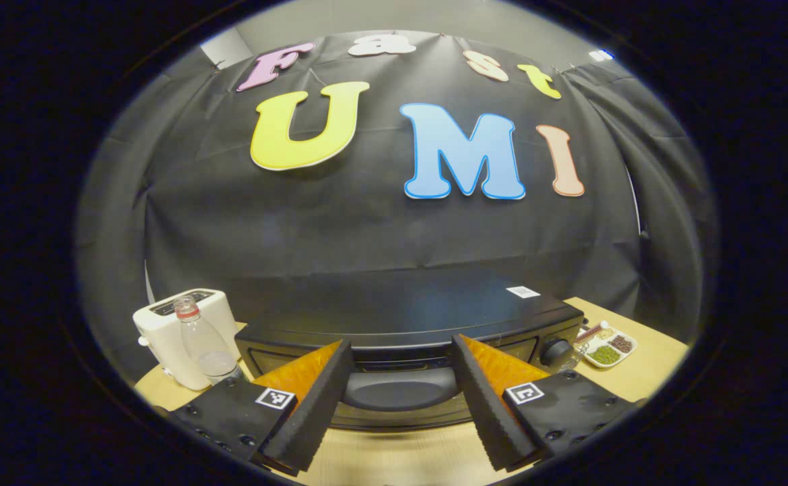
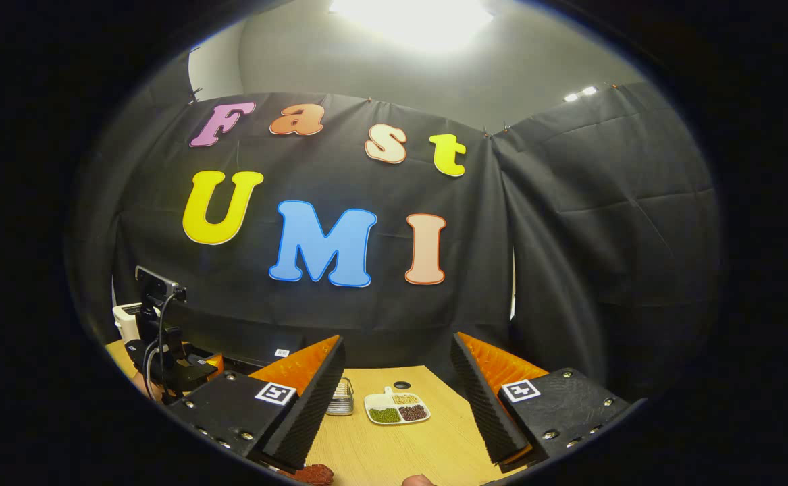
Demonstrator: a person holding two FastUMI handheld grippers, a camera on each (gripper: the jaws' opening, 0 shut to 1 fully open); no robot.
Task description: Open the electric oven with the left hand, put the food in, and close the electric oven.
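The left tool [image 1: 400,398] is wide open and holds nothing. Its two fingers sit on either side of the oven handle [image 1: 399,390], which looks like a dark curved bar on the front of the oven [image 1: 407,317], but I can't tell if they touch it yet. The oven door looks closed. If the tool shuts too high or too low, it could slip off the smooth handle, and then the door would not come down. If it pulls too hard, the whole oven could slide on the desk [image 1: 400,459]. Just left of the oven stand a clear bottle [image 1: 203,341] and a white toaster [image 1: 181,334], close together, so a bump from the left finger could tip the bottle. On the other side of the oven is a small white dish [image 1: 606,347] with beans in little parts, near the oven knob [image 1: 556,351]. The right tool [image 2: 397,405] is also wide open and holds nothing. At the bottom edge of the right gripper view is a brown-red lump [image 2: 312,474], maybe the food, but I can't tell for sure. It lies low between the fingers, so the tool could miss it. Farther off on the desk are a small glass jar [image 2: 342,397] and the dish. Far left in that view is the left tool.
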